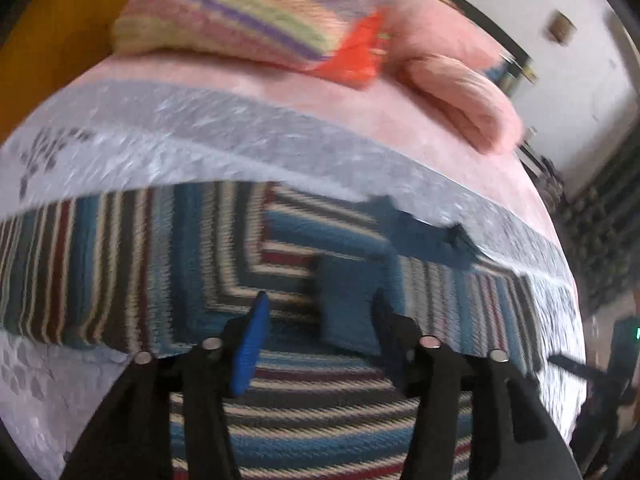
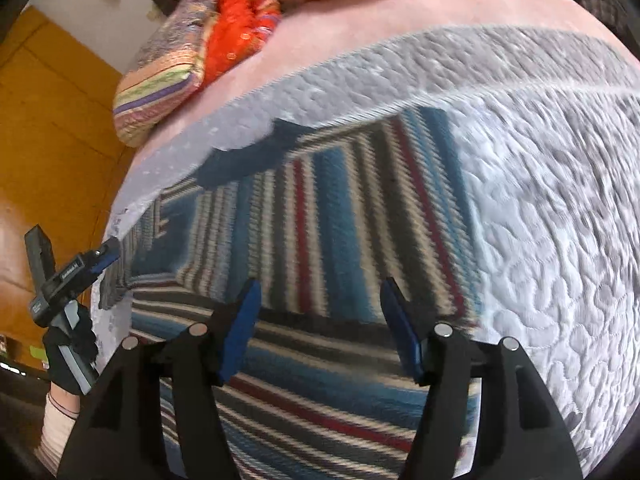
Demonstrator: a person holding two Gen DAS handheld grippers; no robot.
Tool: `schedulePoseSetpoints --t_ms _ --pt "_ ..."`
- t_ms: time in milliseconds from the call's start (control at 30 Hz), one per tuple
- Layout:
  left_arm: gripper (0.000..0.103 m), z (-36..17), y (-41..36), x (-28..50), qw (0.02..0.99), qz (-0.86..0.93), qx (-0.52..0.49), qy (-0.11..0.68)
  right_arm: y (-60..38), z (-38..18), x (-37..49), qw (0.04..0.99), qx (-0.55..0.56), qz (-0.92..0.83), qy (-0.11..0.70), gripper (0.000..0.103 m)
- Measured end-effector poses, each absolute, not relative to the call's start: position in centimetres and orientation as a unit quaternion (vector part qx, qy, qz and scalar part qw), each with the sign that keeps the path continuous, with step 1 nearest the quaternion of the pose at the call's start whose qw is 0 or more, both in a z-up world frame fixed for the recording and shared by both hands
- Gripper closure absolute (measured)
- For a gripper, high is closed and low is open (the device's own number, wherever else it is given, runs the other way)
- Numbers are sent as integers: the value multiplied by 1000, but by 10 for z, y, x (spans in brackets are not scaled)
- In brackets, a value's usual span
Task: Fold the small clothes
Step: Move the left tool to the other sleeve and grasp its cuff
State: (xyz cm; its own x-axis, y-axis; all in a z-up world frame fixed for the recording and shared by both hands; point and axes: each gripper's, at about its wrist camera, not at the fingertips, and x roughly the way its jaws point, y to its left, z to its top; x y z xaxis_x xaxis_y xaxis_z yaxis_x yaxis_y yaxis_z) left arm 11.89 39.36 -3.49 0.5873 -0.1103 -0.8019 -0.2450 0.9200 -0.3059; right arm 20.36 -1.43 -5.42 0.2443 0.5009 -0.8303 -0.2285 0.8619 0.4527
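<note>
Bed with grey-white quilted cover (image 2: 540, 220) and a pink blanket (image 1: 360, 100) further back; orange wooden wall or door off to one side, white wall behind. At the far end sit a folded pastel striped cloth (image 1: 224, 20), an orange-red cloth (image 1: 360, 56) and a pink roll (image 1: 460, 92), all well apart from the work area.

The striped knit garment (image 2: 320, 220) lies spread flat on the quilt, directly under both grippers. Stripes are blue, cream, dark and red; a plain blue collar or neck part (image 1: 420, 236) sits at its far edge. Frames are motion-blurred, so the exact outline is unclear.

Left gripper (image 1: 320, 332): jaws wide apart, nothing between them, hovering over the middle of the knit. Right gripper (image 2: 320, 320): same, spread open and empty above the striped panel. In the right wrist view a gloved hand (image 2: 68, 356) holds the left gripper's body at the bed edge.

Handling guess: light, soft, floppy knit, somewhat thick, not slippery on quilting, not fragile. It will sag and stretch if lifted by one point. Best pinch at an edge, hem or sleeve end, one corner per gripper.

Orientation: collar points away from the cameras, so the long axis probably runs near to far, sleeves out sideways. Not certain given blur.
</note>
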Motion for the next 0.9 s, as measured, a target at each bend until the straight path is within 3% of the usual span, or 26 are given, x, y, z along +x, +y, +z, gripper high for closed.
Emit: schedulePoseSetpoints --t_ms 167,367,433,667,900 --pt "45 -47 340 140 858 -16 -180 480 23 -67 207 781 41 198 591 41" --pt "47 -104 320 165 823 -3 -158 546 35 -113 214 758 26 178 628 41" --pt "47 -112 319 165 830 -5 -149 538 34 -117 214 760 28 183 622 36" --pt "41 -108 307 165 833 -7 -118 541 43 -117 215 767 18 182 615 33" --pt "41 -56 351 116 852 9 -160 499 24 -76 197 778 54 192 596 34"
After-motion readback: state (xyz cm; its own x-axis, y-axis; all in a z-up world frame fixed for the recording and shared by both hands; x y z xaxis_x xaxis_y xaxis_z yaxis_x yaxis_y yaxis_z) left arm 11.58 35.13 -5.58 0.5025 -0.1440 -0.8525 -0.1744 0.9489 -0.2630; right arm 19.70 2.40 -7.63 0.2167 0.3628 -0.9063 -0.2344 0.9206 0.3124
